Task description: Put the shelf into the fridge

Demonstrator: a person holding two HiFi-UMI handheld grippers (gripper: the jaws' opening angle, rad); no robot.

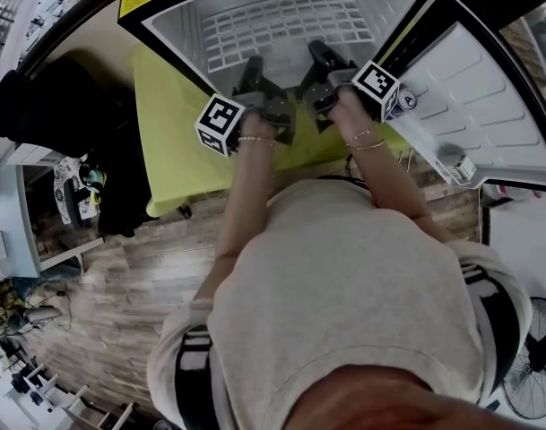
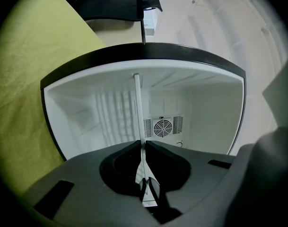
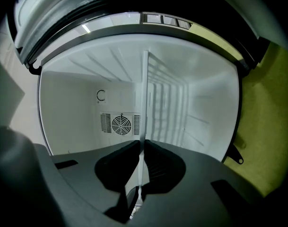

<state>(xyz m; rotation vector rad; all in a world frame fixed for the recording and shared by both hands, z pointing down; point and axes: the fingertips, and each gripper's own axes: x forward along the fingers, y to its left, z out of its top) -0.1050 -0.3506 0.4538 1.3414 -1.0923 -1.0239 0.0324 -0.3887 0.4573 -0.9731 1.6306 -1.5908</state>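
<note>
Left tool point(image 2: 140, 143): clenched on the shelf point(image 1: 281, 25); the thin white edge runs between its dark jaws, which press on it from both sides.
Right tool point(image 3: 141, 143): grasping the same shelf edge, jaws closed onto the wire with only its thickness between them.
Shelf: a white wire grid held by its near edge, the rest reaching into the open fridge point(image 1: 178, 16); it appears edge-on in both gripper views.
Fridge: white inside, black rim, with a round fan grille point(image 2: 162, 126) in the back wall.
Fridge door point(image 1: 488, 97): swung open at the right in the head view.
Hands: the left hand point(image 1: 255, 133) and right hand point(image 1: 353, 115) hold the tools side by side at the fridge opening.
Bench point(image 1: 169, 133): a yellow-green top, showing to the left of the fridge.
Floor point(image 1: 138, 276): wood planks.
</note>
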